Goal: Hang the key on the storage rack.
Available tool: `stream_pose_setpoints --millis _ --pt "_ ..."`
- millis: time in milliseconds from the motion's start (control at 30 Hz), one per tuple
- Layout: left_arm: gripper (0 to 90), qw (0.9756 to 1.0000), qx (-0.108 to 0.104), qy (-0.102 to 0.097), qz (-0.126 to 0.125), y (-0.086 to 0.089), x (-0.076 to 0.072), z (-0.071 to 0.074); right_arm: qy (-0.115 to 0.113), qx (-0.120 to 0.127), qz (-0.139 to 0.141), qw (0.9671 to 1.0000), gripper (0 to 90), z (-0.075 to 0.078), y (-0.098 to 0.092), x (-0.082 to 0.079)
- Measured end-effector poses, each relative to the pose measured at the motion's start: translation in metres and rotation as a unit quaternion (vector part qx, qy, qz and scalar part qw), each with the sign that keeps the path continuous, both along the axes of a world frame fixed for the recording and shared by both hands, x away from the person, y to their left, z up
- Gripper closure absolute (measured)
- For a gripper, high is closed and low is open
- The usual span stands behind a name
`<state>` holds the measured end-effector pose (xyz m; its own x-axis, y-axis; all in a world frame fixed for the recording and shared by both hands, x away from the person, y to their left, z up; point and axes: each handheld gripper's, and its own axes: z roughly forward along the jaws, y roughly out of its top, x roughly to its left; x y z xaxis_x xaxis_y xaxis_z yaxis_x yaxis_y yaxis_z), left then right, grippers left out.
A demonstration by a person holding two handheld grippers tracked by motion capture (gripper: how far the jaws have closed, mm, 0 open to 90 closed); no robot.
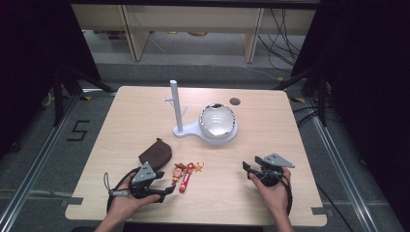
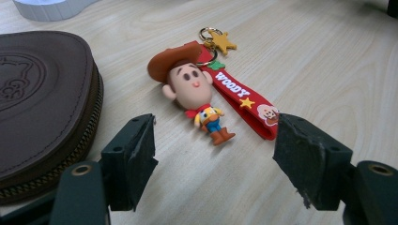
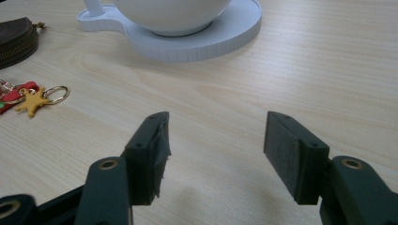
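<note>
A Woody keychain [image 2: 197, 91] lies flat on the wooden table: a small cowboy figure with a brown hat, a red strap [image 2: 241, 101] marked WOODY, and a yellow star charm [image 2: 222, 42] on a ring. In the high view the keychain [image 1: 183, 175] rests near the front left, just right of my left gripper [image 1: 162, 191]. My left gripper [image 2: 213, 154] stands open just short of the figure, nothing between its jaws. My right gripper [image 1: 250, 171] is held at the front right, and in its own view the right gripper [image 3: 216, 150] is open over bare wood. The star charm [image 3: 32, 102] shows at that view's left edge.
A brown zipped pouch [image 1: 155, 152] lies left of the keychain, close to my left gripper; the pouch [image 2: 42, 103] is large at left. A white stand [image 1: 205, 133] with an upright post [image 1: 176, 104] carries a shiny round bowl [image 1: 217, 120] at mid-table. A dark round hole [image 1: 235, 101] sits behind.
</note>
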<state>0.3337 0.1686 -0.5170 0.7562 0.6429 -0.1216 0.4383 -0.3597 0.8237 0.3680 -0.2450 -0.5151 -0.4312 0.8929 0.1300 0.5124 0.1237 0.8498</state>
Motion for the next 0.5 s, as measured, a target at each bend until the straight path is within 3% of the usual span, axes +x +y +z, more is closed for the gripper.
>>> stream_pose_setpoints --millis 133,233,300,367,500 --pt "29.4 1.0 -0.006 0.007 -0.001 -0.0021 -0.0009 -0.0001 0.013 0.012 -0.007 0.9998 39.6 0.0006 0.0016 -0.0015" --pt "29.7 0.9999 -0.012 0.006 0.004 -0.003 -0.0007 0.0 0.008 0.008 -0.001 0.9999 38.7 0.0001 0.0012 -0.0004" --pt "29.9 0.9999 -0.015 0.007 0.003 -0.0012 0.0011 0.0001 0.005 -0.008 -0.001 1.0 38.9 -0.0009 0.0001 0.0019" --pt "30.3 0.9998 -0.013 0.012 0.007 -0.0004 0.0019 0.002 0.01 0.003 0.004 0.9999 38.7 0.0 0.0004 0.0009" --pt "31.2 0.9996 -0.022 0.01 0.013 0.0001 0.0027 0.0046 0.011 0.003 0.004 0.9999 38.1 0.0002 0.0009 0.0005"
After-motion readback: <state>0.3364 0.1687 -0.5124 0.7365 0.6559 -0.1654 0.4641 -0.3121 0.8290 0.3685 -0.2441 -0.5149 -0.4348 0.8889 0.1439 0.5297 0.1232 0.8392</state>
